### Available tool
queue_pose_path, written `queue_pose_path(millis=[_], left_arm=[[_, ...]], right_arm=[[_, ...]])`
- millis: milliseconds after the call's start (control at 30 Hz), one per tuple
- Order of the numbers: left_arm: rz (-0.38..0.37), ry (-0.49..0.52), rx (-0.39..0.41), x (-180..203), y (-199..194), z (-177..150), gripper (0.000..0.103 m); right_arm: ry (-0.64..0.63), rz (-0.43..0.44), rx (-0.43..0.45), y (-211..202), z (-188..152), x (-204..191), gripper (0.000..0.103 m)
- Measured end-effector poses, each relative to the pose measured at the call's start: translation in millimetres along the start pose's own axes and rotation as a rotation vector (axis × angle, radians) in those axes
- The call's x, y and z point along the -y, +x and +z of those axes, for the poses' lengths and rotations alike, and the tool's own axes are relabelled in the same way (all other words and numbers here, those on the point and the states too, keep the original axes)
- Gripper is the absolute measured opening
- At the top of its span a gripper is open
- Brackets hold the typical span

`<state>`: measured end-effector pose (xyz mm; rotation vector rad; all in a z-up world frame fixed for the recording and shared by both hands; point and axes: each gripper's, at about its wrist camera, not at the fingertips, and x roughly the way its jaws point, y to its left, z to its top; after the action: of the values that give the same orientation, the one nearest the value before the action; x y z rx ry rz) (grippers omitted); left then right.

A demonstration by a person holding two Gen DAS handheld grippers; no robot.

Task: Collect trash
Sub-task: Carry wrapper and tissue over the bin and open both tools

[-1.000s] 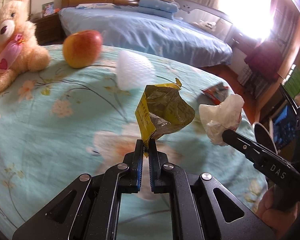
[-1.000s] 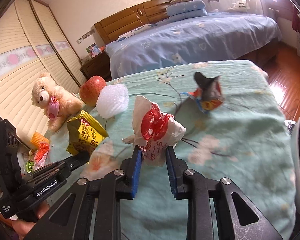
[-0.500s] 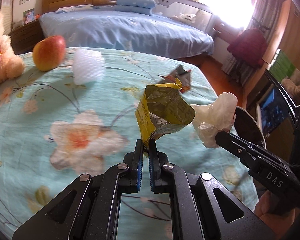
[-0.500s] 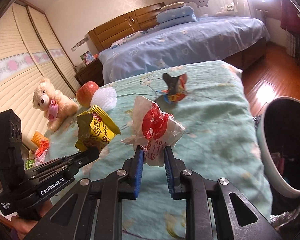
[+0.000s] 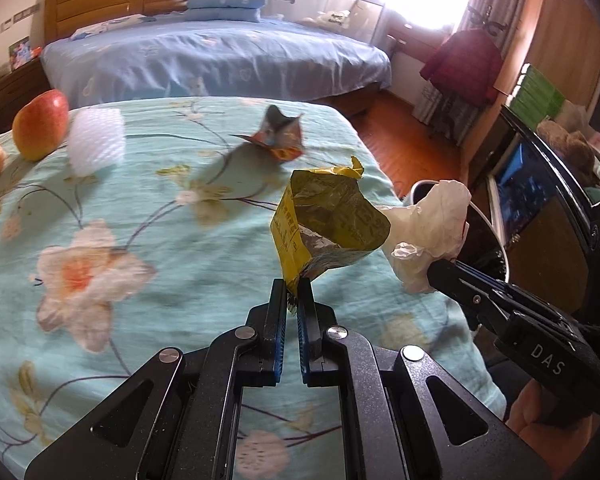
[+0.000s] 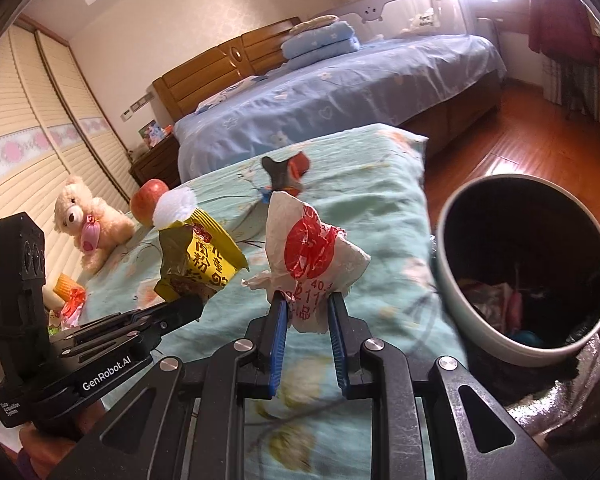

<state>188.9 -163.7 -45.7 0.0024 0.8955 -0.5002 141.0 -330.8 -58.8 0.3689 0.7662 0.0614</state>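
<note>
Carrying one piece of trash apiece, both grippers hang over the quilt [image 5: 148, 208] near its edge. The left gripper [image 5: 293, 300] has its jaws pinched almost together on the bottom corner of the yellow packet [image 5: 324, 224], which stands up from the fingers, long axis rising ahead of them. The right gripper [image 6: 307, 308] is closed to a narrow gap on the crumpled white wrapper [image 6: 312, 248], red print facing the camera, also standing upright above the fingers.

The relation that matters is the bin [image 6: 488, 340]. In the right view it sits on the floor just to the right of the fingers and lower, mouth open and facing up, some rubbish already inside. The right gripper is plainly the nearer one; the left gripper [image 6: 180, 308] lies to its left, further from the rim. The likely next move is a swing right and a release over the opening, right hand first.

The left view shows only a sliver of the bin's rim behind the wrapper [image 5: 432, 232], but it shows the foil packet [image 5: 280, 140] left on the quilt ahead of the fingers more clearly. Only the right view shows the bear [image 6: 88, 220] whole; apple [image 5: 40, 124] and foam net [image 5: 96, 144] appear in both.
</note>
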Motion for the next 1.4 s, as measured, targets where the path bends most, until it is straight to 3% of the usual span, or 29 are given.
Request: queue_pose_path(millis=[1400], left_arm=[[-0.062,0.163,-0.026,89.7,23.1,9.5,0.005]], right_arm=[[0.132,-0.138,0.112,-52.6,-3.3,83.5,0.02]])
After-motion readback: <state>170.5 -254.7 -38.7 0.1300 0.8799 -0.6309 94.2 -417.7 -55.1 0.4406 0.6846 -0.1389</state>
